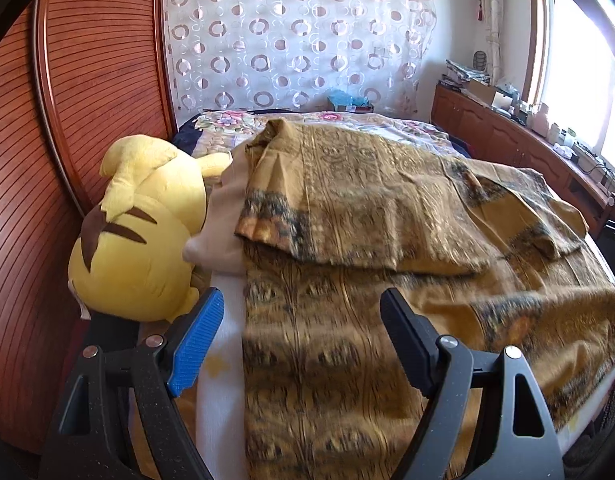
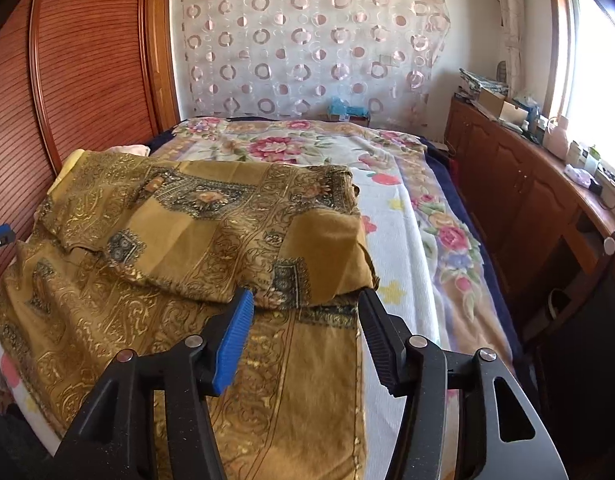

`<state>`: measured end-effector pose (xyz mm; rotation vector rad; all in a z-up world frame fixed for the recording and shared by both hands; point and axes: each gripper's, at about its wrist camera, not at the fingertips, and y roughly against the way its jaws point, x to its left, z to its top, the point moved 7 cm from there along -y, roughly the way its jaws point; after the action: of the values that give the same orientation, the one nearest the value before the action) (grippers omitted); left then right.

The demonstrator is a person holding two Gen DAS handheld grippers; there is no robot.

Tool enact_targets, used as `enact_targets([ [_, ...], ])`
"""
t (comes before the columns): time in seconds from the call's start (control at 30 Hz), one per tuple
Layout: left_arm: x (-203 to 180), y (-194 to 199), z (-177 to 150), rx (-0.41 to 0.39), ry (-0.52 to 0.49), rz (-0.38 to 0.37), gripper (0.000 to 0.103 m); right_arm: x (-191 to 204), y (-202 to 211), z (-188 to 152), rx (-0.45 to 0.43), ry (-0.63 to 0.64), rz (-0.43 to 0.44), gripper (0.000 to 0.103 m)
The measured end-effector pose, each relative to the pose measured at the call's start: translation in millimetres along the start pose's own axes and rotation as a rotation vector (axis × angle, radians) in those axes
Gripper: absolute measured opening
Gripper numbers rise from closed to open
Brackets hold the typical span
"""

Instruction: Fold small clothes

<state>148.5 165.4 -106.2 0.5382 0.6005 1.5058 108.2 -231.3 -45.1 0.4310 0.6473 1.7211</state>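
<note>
**Golden Cloth Lies Half-Folded on Bed as Both Tongs Hover, Empty**

A gold-and-black patterned cloth (image 2: 211,240) lies across the near half of a bed covered by a floral blanket (image 2: 427,216), one portion of it doubled over the layer beneath. In the right wrist view the right gripper (image 2: 305,304) hangs just short of the folded flap's near corner, jaws spread wide with nothing between them. The left gripper (image 1: 301,308) is likewise spread and empty, poised above the lower layer near the cloth's left edge, where a white under-sheet (image 1: 223,320) shows through. A yellow plush toy (image 1: 143,240) rests against the wooden slatted wall (image 1: 67,120), touching a pale cloth that lies along the golden cloth's left edge. A sheer curtain with ring patterns (image 2: 307,48) hangs behind the bed, and a cluttered wooden cabinet (image 2: 507,184) runs along the window side.

The fold appears partly made and uneven: the upper flap sits askew, its corners not meeting the lower edge. Judging from this, a pinch taken at the flap's corner could catch both layers at once, dragging the whole cloth instead of turning one ply. On the left, jaws closing low could nip the under-sheet along with the fabric. Motion blur in the left view makes the cloth's edge there hard to place.
</note>
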Motion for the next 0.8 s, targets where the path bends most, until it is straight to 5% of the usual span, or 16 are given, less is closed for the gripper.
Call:
enact_targets([
  [0.33, 9, -26, 41, -0.008, -0.003, -0.006, 0.081, -18, -32, 16, 0.054, -0.057, -0.006, 0.057],
  [0.6, 20, -67, 57, 0.071, -0.018, 0.017, 0.055, -33, -45, 25, 0.085, -0.085, -0.022, 0.057],
  [0.8, 28, -90, 43, 0.141, 0.021, 0.012, 0.055, -43, -62, 28, 0.122, -0.107, -0.02, 0.057],
])
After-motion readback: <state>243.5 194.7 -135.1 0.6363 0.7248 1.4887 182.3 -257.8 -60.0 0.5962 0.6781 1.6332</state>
